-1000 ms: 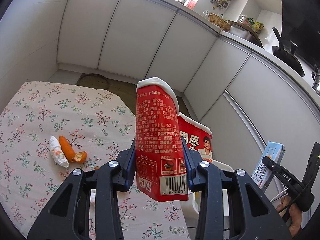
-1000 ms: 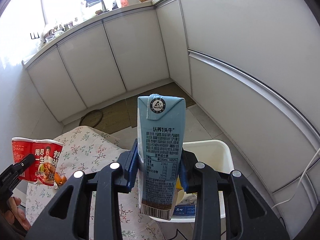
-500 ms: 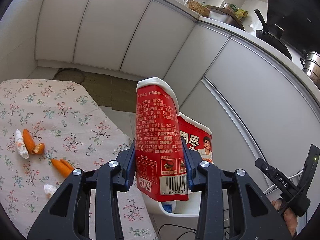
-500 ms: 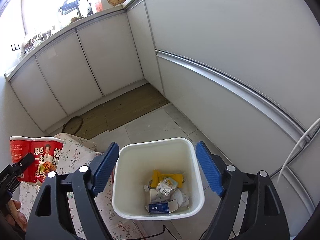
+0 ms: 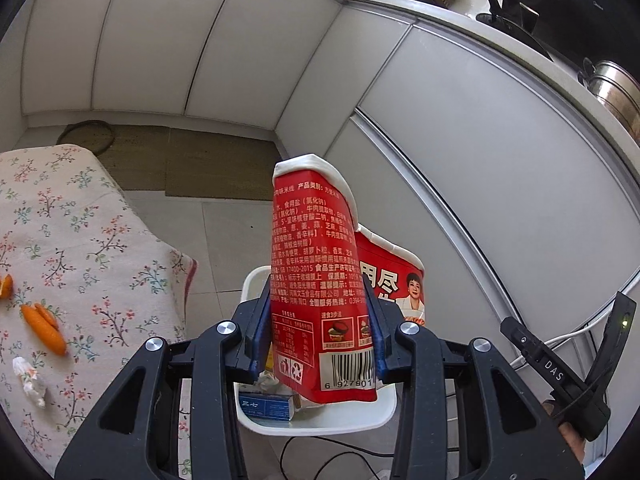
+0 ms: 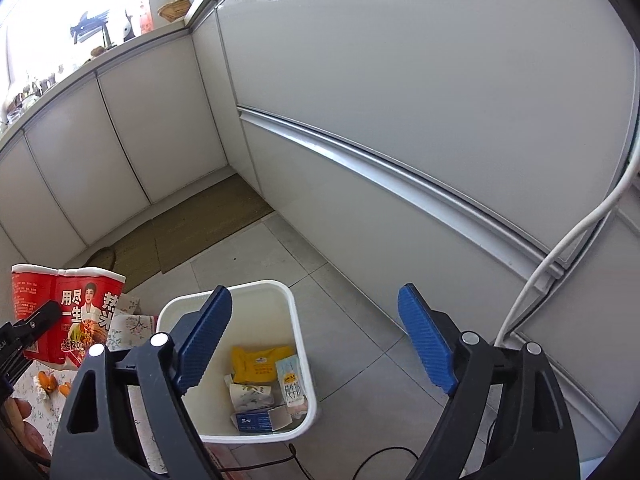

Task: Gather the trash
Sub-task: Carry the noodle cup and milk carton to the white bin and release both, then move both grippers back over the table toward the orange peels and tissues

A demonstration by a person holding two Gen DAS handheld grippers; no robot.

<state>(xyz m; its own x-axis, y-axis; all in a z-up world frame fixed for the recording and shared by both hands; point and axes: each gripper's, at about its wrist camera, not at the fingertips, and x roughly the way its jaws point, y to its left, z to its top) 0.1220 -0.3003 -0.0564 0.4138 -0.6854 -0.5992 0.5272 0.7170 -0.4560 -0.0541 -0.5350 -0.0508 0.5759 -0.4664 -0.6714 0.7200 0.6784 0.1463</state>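
The left claw (image 5: 316, 328) pinched a crushed red noodle cup (image 5: 316, 280) between its blue pads, holding it upright above the white bin (image 5: 320, 424) that sat on the floor just beyond its fingers. The right claw (image 6: 316, 344) was spread wide and held nothing, with the bin (image 6: 298, 332) below and between its fingers. Left of the left claw, carrot pieces (image 5: 42, 326) lay on the flowered surface (image 5: 100, 240).
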